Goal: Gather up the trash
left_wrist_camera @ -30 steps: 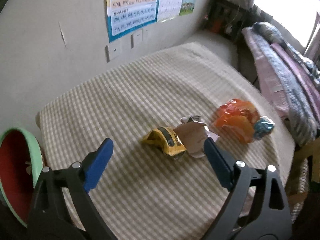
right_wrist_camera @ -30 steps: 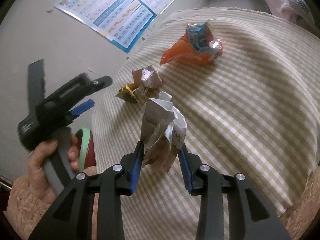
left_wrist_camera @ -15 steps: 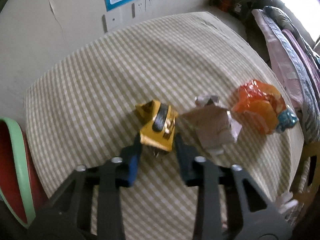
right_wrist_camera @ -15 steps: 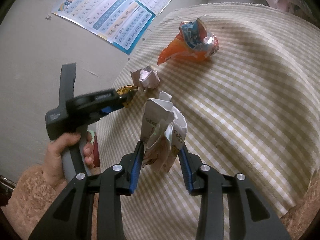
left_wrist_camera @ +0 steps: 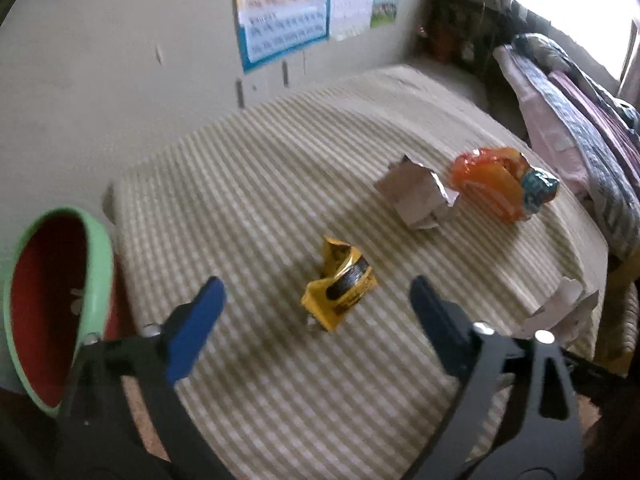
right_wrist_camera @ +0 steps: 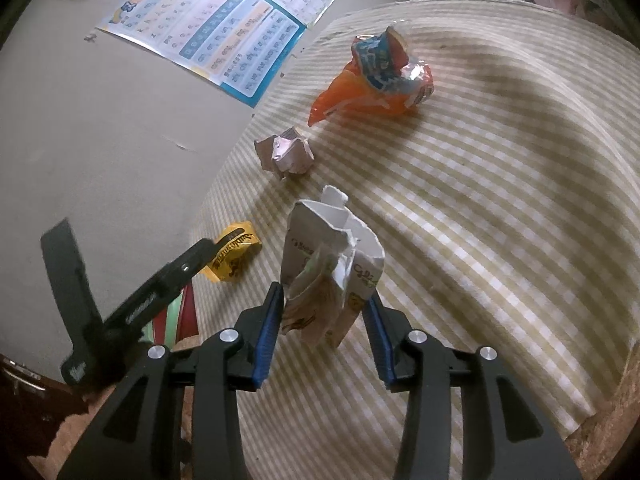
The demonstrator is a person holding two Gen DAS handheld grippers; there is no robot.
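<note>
The left hand-held gripper has just sprung wide, empty, the yellow wrapper lying between its jaws on the tabletop. The right hand-held gripper, jaws easing apart, brackets the white carton. The pink paper and orange bag lie uncollected at two o'clock; the bin waits at nine.

The green-rimmed basin — cut off at the left edge; wall poster text — blurred.

Cloth bare toward wall; yellow wrapper lies ahead, bin left
</note>
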